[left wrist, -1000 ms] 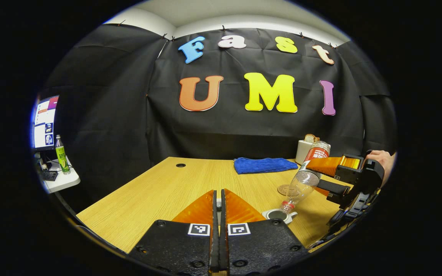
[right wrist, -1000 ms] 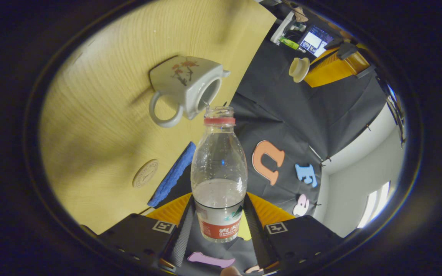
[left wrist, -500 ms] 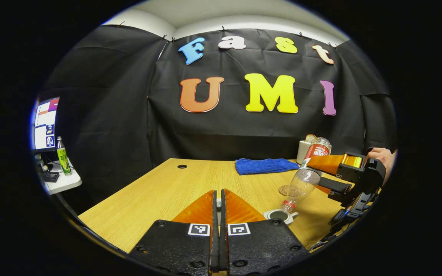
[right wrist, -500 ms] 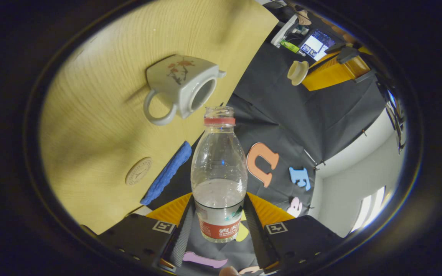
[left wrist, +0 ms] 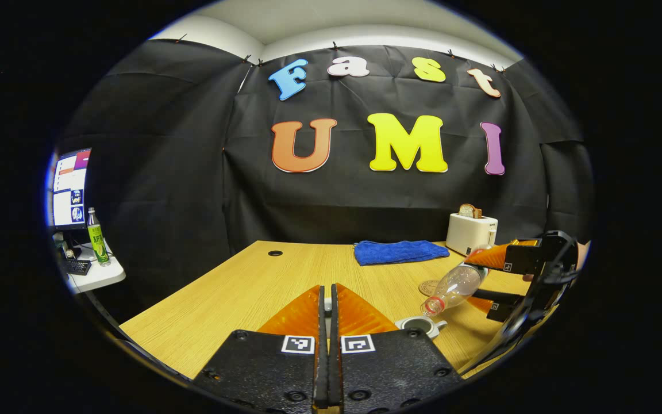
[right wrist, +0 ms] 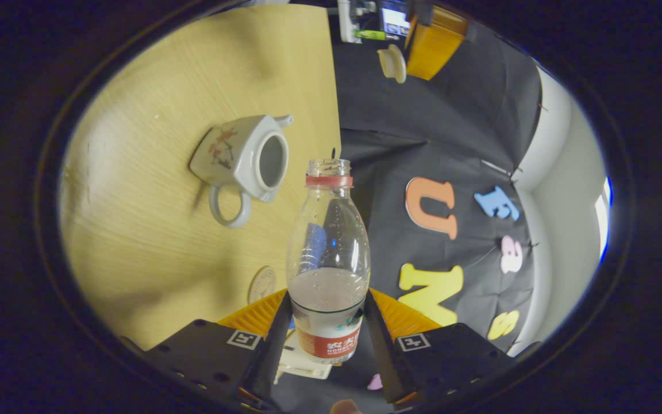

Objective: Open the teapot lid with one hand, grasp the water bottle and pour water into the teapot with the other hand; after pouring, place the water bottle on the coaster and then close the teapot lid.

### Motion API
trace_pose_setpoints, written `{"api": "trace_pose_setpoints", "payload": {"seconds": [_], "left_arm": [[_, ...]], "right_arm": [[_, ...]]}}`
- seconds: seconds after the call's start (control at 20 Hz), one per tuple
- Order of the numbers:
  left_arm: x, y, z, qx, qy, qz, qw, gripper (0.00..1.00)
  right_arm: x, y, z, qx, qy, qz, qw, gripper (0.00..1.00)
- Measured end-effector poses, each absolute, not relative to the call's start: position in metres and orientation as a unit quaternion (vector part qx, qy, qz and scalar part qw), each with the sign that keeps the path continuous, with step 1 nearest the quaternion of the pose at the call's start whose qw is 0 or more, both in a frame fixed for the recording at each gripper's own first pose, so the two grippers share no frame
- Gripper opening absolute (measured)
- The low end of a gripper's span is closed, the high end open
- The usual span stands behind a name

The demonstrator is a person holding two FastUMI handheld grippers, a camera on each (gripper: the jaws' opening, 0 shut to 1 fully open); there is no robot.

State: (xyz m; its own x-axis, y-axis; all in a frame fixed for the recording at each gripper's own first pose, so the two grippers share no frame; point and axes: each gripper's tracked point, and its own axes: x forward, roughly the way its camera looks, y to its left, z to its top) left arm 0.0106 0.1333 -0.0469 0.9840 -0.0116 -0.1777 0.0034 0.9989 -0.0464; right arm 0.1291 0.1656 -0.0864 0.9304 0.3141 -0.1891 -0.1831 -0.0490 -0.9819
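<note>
We see the clear plastic water bottle (right wrist: 328, 253) with the red neck ring and red label band lying tilted, its open mouth aimed down toward the table and a small pool of water sitting at its base end, and we judge the main risk here to be a late dribble: the mouth hangs just beside and above the white square ceramic teapot (right wrist: 242, 158), not squarely over its open top, so any water running forward could land on the light wooden table (right wrist: 153, 241). The right gripper (right wrist: 327, 322) has its jaws clamped on the bottle's labelled lower body, one finger on each side, neck pointing away from them. The round brown coaster (left wrist: 430, 286) lies near, just beyond the teapot. The left gripper (left wrist: 326, 305) has its jaws pressed together; in the right gripper view it holds the small white lid (right wrist: 392, 62) well above the teapot, and a slackened pinch would drop it.
</note>
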Motion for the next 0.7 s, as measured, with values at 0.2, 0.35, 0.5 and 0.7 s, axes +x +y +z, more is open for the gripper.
{"api": "trace_pose_setpoints", "payload": {"seconds": [0.2,0.35,0.5,0.7], "left_arm": [[0.009,0.127,-0.045,-0.024,0.086,-0.006,0.996,0.03],[0.01,0.118,-0.044,-0.017,0.085,-0.01,0.996,0.03],[0.009,0.11,-0.043,-0.012,0.082,-0.019,0.996,0.03],[0.008,0.102,-0.04,-0.012,0.079,-0.028,0.996,0.03]], "right_arm": [[0.112,0.166,-0.099,-0.57,0.028,0.226,0.789,0.71],[0.096,0.171,-0.099,-0.481,0.052,0.245,0.84,0.73],[0.093,0.163,-0.088,-0.366,0.077,0.25,0.893,0.73],[0.109,0.144,-0.065,-0.209,0.103,0.227,0.946,0.7]]}}
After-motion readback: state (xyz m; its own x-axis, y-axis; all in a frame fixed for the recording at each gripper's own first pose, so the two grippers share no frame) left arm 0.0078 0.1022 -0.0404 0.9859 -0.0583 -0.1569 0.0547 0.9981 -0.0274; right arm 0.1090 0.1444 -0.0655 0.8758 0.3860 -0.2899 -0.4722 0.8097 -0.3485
